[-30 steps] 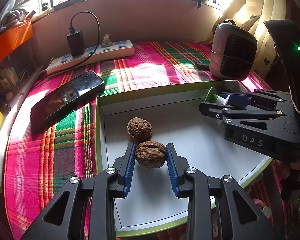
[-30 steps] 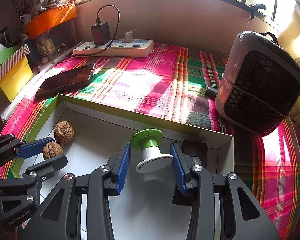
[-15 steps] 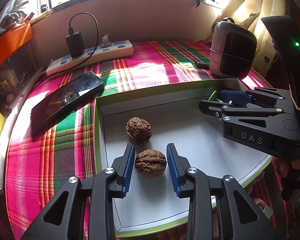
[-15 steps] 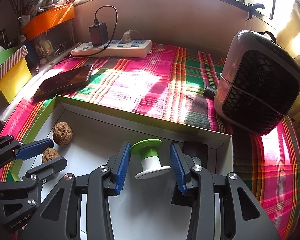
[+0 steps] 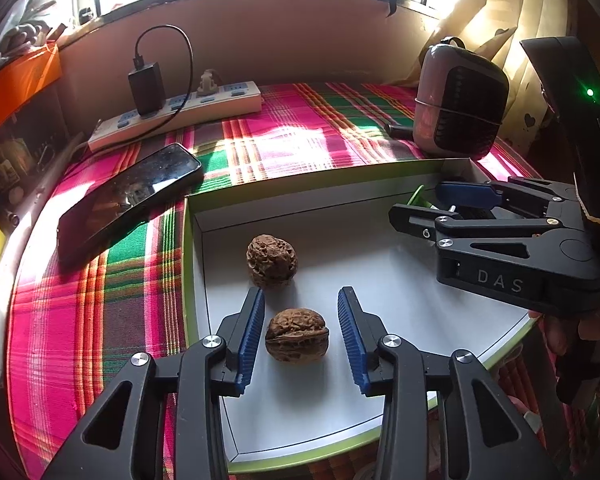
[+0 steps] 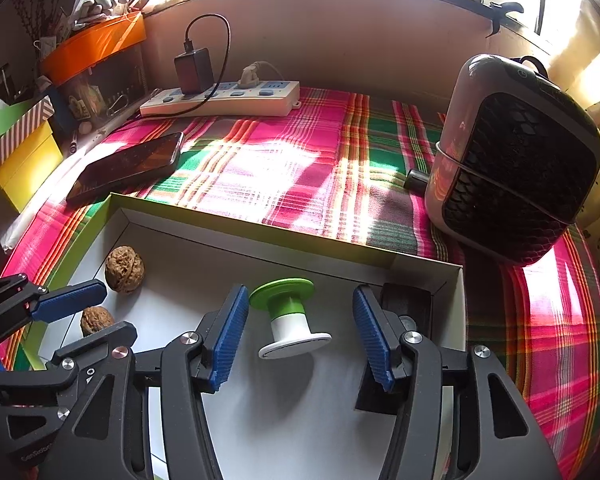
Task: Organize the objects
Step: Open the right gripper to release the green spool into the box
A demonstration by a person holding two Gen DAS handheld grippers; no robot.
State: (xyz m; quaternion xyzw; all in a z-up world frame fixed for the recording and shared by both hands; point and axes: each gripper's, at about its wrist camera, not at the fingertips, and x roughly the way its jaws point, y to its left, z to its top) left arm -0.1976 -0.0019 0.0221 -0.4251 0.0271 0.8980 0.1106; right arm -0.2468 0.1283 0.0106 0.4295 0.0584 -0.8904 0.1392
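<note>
White tray now has both walnuts and the spool in it; left tongs opening around a walnut, right tongs opening around the spool. Looks mostly done.

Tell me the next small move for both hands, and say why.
Probably lift both straight up and back out of the tray. The left hand-held gripper is opening with the near walnut resting free between its pads on the tray floor; the right hand-held gripper is opening around the green and white spool, which stands on its own. Both items look delivered.
</note>
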